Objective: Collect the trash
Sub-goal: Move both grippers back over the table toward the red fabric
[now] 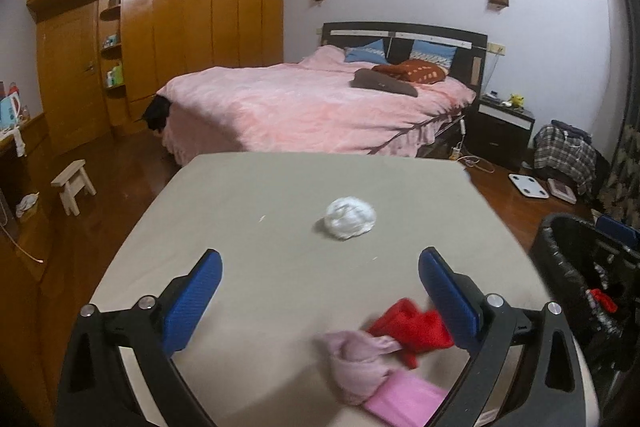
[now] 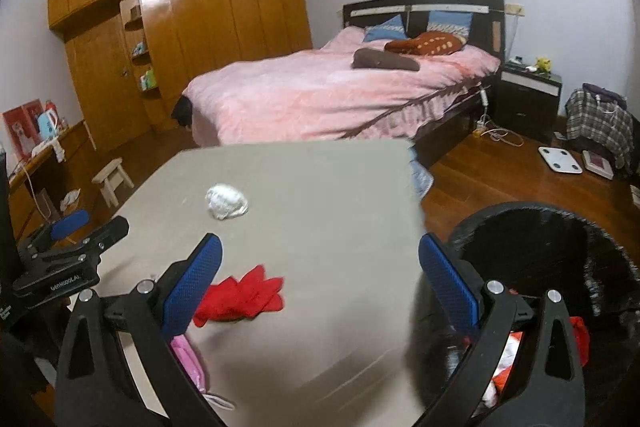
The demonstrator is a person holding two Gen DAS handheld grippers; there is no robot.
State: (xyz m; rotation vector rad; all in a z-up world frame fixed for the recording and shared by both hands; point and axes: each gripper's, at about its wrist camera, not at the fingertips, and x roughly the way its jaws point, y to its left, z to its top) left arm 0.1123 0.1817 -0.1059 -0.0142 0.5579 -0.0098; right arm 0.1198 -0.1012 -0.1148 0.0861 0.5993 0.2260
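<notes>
The trash still to be gathered lies on the bench (image 1: 248, 203). A white crumpled wad (image 1: 350, 218), probably tissue, sits alone near the middle of the left wrist view. In the lower part of that frame a red crumpled piece (image 1: 412, 331) touches a pale pink bundle (image 1: 358, 359), and a flat bright pink packet (image 1: 404, 403) lies at the bottom edge just beside them. These lower pieces are blurred, so whether they are cloth, paper or plastic cannot be told.

Some of the job looks done. The black-lined bin (image 2: 536, 251) in the lower right of the right wrist view already holds red and white scraps, seen past the right-hand finger. At least four pieces remain on the bench, so by this judgement the task is partway through.

The left gripper (image 1: 320, 291) hangs over the near pile with its jaws wide apart and nothing between them; the red piece lies close by the inner side of one blue pad. The right gripper (image 2: 320, 275) straddles the bench's edge and the bin, its jaws also spread and holding nothing.
</notes>
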